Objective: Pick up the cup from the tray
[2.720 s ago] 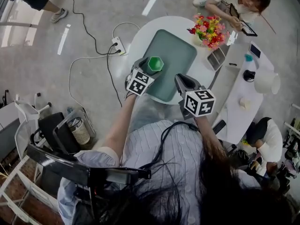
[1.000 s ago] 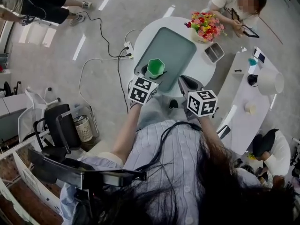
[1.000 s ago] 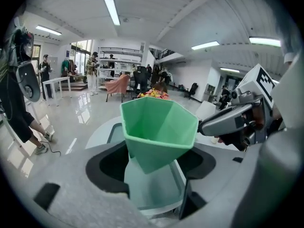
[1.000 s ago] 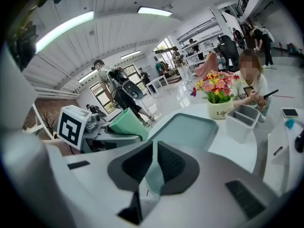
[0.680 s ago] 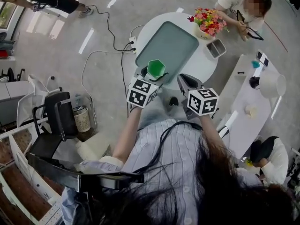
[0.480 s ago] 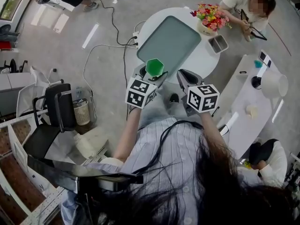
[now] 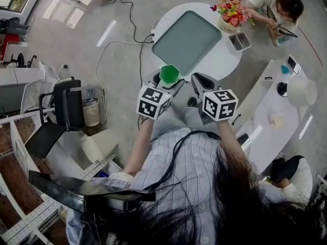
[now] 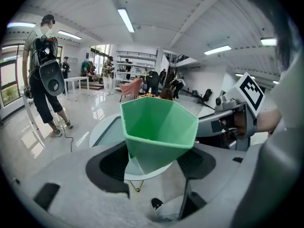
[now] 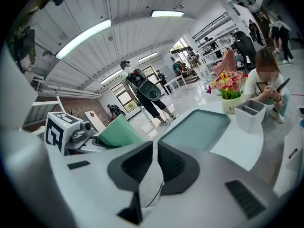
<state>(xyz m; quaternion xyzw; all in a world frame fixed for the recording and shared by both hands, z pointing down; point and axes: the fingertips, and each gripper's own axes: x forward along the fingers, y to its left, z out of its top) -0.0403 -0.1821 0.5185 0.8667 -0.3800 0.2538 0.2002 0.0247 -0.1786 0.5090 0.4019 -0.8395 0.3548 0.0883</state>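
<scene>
A green hexagonal cup (image 7: 169,74) is up in the air, off the table, with my left gripper (image 7: 167,83) shut on its lower part. In the left gripper view the cup (image 8: 159,132) fills the middle, its mouth open upward and its base pinched between the dark pads (image 8: 114,163). The grey-green tray (image 7: 186,34) lies bare on the round white table (image 7: 225,65), well beyond the cup. My right gripper (image 7: 198,81) hovers beside the cup, shut with nothing in it; its pads (image 9: 137,163) nearly meet. The right gripper view shows the cup (image 9: 116,132) to the left and the tray (image 9: 197,127) ahead.
A pot of flowers (image 7: 232,11) and a grey box (image 7: 239,41) stand at the table's far edge, where a person (image 7: 278,6) sits. Cables (image 7: 133,29) run over the floor at left. A black chair (image 7: 69,108) and a bin (image 7: 92,111) are left; a long white counter (image 7: 286,96) is right.
The table and tray have slid farther away up the head view as the person steps back. The cup stays in my left gripper; the right gripper keeps its place beside it.
</scene>
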